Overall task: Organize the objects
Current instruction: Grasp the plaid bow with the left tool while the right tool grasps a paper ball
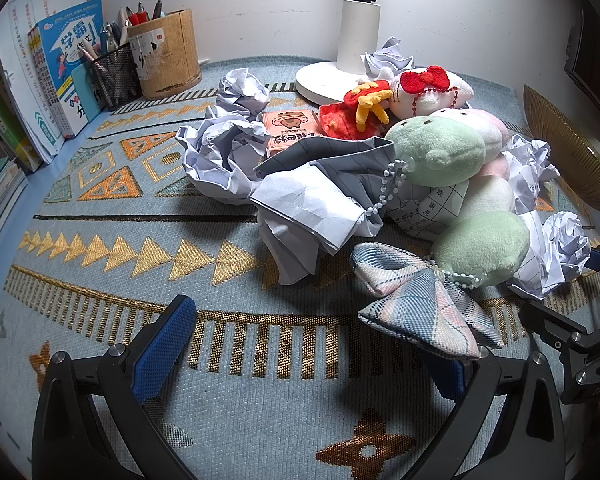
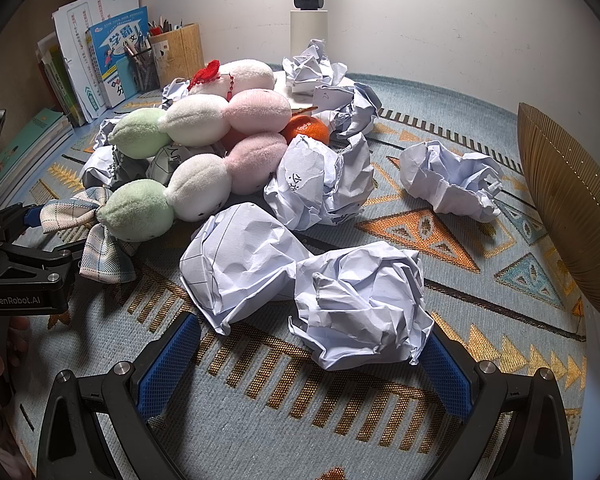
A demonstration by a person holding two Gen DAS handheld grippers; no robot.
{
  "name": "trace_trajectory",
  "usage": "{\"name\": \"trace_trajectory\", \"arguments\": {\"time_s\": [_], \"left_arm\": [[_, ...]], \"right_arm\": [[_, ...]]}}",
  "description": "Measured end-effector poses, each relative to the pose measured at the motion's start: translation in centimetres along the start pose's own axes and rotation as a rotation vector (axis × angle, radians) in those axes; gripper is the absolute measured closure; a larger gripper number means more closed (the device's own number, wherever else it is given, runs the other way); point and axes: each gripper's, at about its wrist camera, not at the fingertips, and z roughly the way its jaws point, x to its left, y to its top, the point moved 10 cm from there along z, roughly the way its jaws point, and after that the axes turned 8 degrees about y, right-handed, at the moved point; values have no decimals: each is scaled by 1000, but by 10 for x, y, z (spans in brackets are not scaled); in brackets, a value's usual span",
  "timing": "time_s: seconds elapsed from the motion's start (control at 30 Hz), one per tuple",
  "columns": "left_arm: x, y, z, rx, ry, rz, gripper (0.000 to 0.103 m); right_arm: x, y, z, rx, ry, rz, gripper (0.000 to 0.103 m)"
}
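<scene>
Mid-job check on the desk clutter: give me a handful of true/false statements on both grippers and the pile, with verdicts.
1. The right gripper is shut on a crumpled paper ball. False: its fingers stand open, with the ball lying between their tips on the patterned mat.
2. The left gripper is open and holds nothing. True.
3. An orange sits behind the pink plush pieces. True.
4. The plaid bow lies in front of the green plush ball, near the left gripper's right finger. True.
5. The pens stand in the gold ribbed bowl. False: they stand in the mesh cup and the cylindrical holder by the books.
</scene>
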Motion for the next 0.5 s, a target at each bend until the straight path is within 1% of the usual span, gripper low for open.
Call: {"name": "trace_trajectory", "arguments": {"time_s": [0.2, 0.27, 0.5], "left_arm": [[1, -1, -1, 0, -5, -4, 0], [1, -6, -6, 1, -2, -4, 0], [-6, -27, -22, -9, -43, 69, 0]], "right_arm": [[0, 1, -1, 0, 8, -5, 0], [0, 1, -4, 3, 15, -15, 0], [-2, -4, -12, 9, 35, -44, 0]]}}
